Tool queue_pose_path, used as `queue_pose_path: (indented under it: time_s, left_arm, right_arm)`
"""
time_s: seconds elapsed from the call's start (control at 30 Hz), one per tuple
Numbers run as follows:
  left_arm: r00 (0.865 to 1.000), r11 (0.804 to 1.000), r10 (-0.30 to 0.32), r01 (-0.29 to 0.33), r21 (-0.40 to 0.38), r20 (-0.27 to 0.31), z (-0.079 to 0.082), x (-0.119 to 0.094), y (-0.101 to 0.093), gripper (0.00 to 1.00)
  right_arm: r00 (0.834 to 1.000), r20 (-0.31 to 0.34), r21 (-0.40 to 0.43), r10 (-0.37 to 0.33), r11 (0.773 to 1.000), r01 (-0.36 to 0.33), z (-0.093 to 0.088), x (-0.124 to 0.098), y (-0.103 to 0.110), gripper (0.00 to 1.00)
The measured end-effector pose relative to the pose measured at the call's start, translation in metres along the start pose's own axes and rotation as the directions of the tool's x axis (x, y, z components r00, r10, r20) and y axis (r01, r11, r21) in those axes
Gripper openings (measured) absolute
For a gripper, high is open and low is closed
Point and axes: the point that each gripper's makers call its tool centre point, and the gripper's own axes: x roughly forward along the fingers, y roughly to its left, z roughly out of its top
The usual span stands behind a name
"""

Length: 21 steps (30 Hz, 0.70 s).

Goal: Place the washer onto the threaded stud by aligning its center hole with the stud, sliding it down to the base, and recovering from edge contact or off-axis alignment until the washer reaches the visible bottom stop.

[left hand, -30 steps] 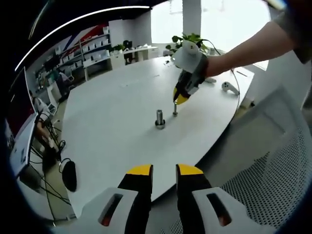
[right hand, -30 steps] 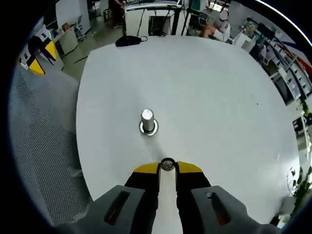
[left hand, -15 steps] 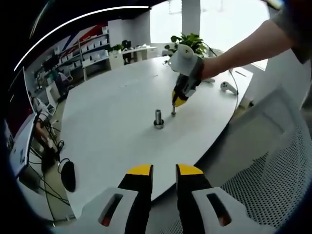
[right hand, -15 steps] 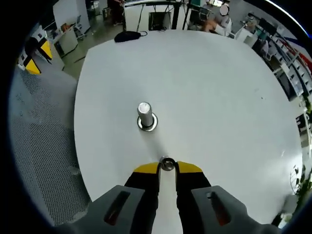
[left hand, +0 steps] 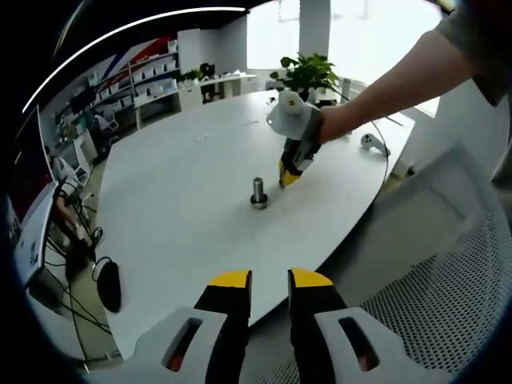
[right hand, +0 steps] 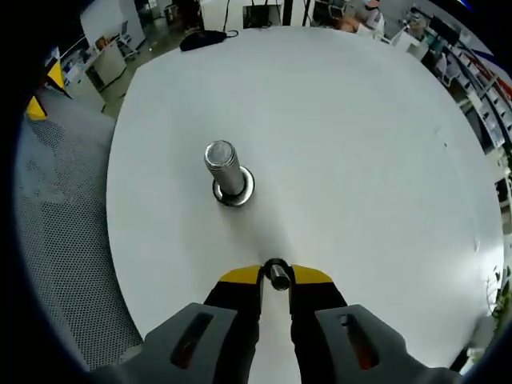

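Two yellow tips of the right gripper [right hand: 275,275] pinch the washer [right hand: 278,274] between them — just short of the threaded stud [right hand: 225,170], which stands upright ahead and slightly left on the white table [right hand: 352,160]. The left gripper [left hand: 270,279] hangs back off the table's edge, jaws slightly parted, holding nothing.

Bright even daylight, blown-out windows [left hand: 352,32], fisheye-warped edges, soft shadows

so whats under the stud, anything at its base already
The stud stands upright on the white table with a metal ring around its foot. Whether that is a flange or a loose piece can't be told. The right hand-held gripper holds a small metal part apart from it.
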Motion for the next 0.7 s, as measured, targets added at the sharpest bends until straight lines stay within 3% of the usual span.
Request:
queue_pose_path:
  time_s: [0.4,0.53,0.7]
  left_arm:
    - [1.0,1.0,-0.014,0.014,-0.01,-0.007,-0.001,0.001,-0.002,0.15]
    - [1.0,1.0,-0.011,0.011,-0.008,-0.011,-0.002,0.001,-0.001,0.15]
    - [1.0,1.0,-0.013,0.013,-0.025,-0.005,-0.002,0.001,-0.001,0.15]
  right_arm:
    - [1.0,0.019,-0.005,-0.002,1.0,0.002,-0.002,-0.005,0.005,0.21]
    - [0.999,0.051,0.013,-0.011,1.0,0.01,-0.003,-0.013,0.006,0.21]
    - [0.988,0.149,0.074,-0.034,0.997,0.023,-0.003,-0.031,0.01,0.22]
